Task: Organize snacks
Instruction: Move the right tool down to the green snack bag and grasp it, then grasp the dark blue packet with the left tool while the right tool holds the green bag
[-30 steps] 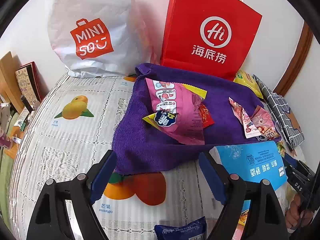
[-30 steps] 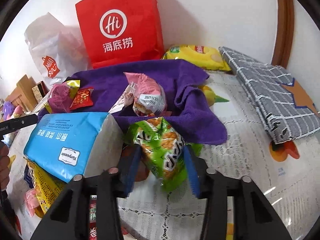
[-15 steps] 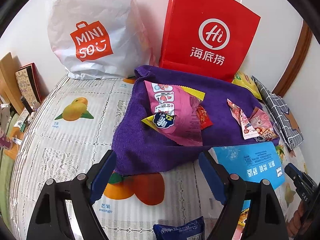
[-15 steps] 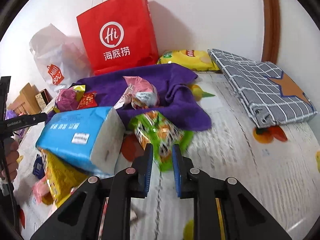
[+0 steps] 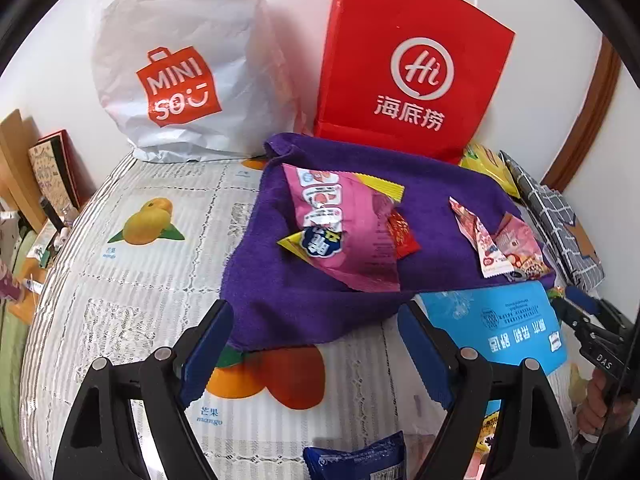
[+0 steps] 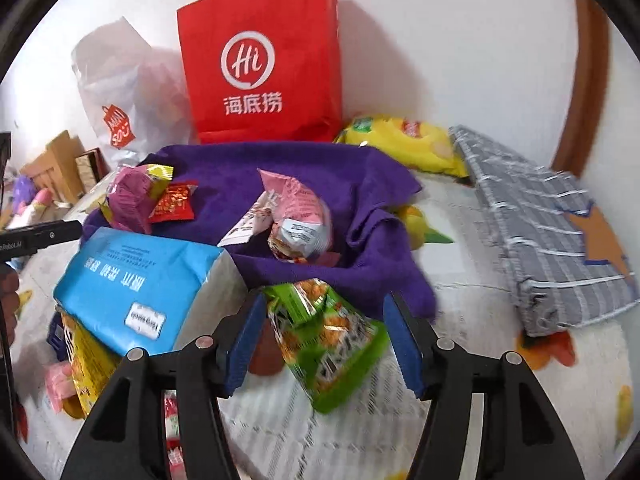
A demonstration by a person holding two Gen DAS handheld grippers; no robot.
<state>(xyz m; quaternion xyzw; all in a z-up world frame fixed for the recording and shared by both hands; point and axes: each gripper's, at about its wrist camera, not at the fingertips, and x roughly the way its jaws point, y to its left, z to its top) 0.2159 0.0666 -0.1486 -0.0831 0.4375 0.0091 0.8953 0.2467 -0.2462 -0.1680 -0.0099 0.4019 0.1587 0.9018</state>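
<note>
**Green snack pack between our right jaws, not gripped**

Our right gripper (image 6: 324,340) has just been opening: its blue pads stand apart on either side of the green snack pack (image 6: 330,344), which lies on the fruit-print tablecloth (image 6: 452,264) with a gap showing at each pad. Just left of it sits the blue tissue pack (image 6: 136,280), resting on a yellow packet (image 6: 86,364). Beyond lies the purple towel (image 6: 320,168), holding a pink-and-white snack bag (image 6: 298,216), a magenta bag (image 6: 130,196) and a small red sachet (image 6: 174,202).

Our left gripper (image 5: 316,354) hangs with its jaws wide apart and nothing between them, above the near edge of the purple towel (image 5: 288,304).

Only the right view shows the green pack, and it shows in full the yellow chip bag (image 6: 404,144) and grey checked cloth (image 6: 548,236) by the wall. Only the left view shows the dark blue packet (image 5: 356,460) at the bottom edge and the right gripper's tip (image 5: 592,320) from the side. Both show the red paper bag (image 6: 260,60) and the white plastic bag (image 5: 180,60) against the wall.
</note>
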